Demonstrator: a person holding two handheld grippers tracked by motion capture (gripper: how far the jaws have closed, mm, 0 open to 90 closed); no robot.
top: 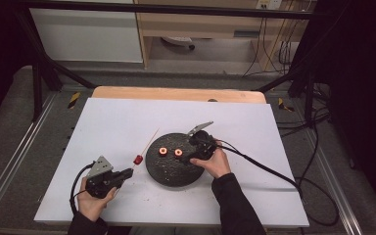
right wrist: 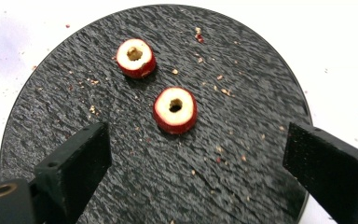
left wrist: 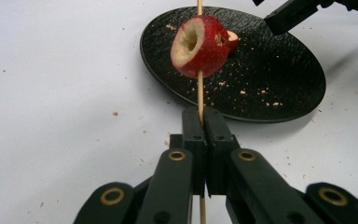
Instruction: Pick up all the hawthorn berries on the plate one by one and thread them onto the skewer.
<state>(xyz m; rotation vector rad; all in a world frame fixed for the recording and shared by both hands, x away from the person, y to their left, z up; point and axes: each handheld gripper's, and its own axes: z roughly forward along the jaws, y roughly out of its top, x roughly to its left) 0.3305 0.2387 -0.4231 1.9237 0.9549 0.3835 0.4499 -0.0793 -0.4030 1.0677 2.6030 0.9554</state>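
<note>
A thin wooden skewer (top: 147, 143) carries one red cored fruit (top: 137, 159) on its shaft. My left gripper (top: 127, 172) is shut on the skewer (left wrist: 200, 100) just below that fruit (left wrist: 199, 45), left of the plate. Two more cored red fruits (right wrist: 175, 109) (right wrist: 135, 57) lie on the round black plate (right wrist: 242, 74). My right gripper (right wrist: 193, 154) hovers over the plate with its jaws wide apart and nothing between them; the nearer fruit lies just ahead of the gap. From above, this gripper (top: 185, 157) sits at the plate's right side, next to the fruits (top: 178, 152) (top: 162, 151).
The black plate (top: 169, 174) sits mid-table on a white sheet (top: 112, 117), with crumbs scattered around it. A wooden board edge (top: 176, 93) shows behind the sheet. Cables trail off to the right (top: 274, 171). Metal frame legs stand at the back.
</note>
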